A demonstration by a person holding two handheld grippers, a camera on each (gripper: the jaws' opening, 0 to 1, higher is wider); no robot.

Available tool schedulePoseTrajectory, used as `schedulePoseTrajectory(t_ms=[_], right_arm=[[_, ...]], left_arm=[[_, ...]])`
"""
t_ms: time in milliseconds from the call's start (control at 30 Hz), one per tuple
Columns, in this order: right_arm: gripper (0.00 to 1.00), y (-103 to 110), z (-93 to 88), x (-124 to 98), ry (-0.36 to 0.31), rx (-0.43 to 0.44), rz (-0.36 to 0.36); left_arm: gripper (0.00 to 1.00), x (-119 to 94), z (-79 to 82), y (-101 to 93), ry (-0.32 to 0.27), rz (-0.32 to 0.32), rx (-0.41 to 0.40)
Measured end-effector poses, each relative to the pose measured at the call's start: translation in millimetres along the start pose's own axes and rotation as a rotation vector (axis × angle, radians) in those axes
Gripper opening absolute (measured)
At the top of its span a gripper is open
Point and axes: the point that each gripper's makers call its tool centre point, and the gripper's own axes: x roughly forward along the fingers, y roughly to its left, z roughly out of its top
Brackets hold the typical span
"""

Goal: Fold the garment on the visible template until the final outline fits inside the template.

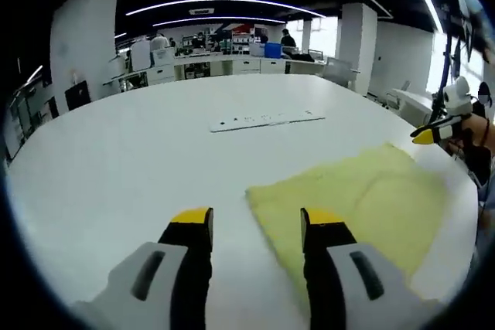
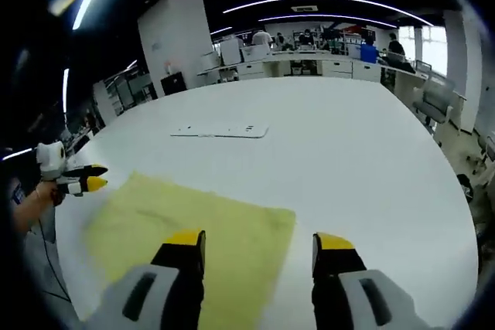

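A pale yellow garment lies flat on the white table. My left gripper is open just above the table, its right jaw over the garment's near left corner. In the right gripper view the same garment spreads to the left, and my right gripper is open over its right edge, with nothing between the jaws. A flat white template strip lies further out on the table, also seen as the template. Each gripper appears in the other's view: the right gripper and the left gripper.
The table is large and round-edged. Beyond it stand desks, white pillars, cabinets and people far away. A chair stands to the table's right side. A person's hand holds the left gripper.
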Motion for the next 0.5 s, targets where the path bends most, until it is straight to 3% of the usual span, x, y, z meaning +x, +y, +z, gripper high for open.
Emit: schedulePoseTrajectory(t_ms=[200, 300, 500], right_arm=[[0.62, 14.3, -12.4, -18.3, 0.005, -0.002, 0.043], [0.63, 18.9, -21.6, -27.5, 0.019, -0.016, 0.054], [0.63, 27.7, -39.4, -45.9, 0.042, -0.031, 0.078]], left_arm=[[0.47, -21.5, -11.6, -7.4, 0.019, -0.037, 0.02], [0.51, -34.5, -12.7, -14.8, -0.021, -0.069, -0.019], [0.51, -51.5, -31.2, -25.9, 0.007, -0.106, -0.014]])
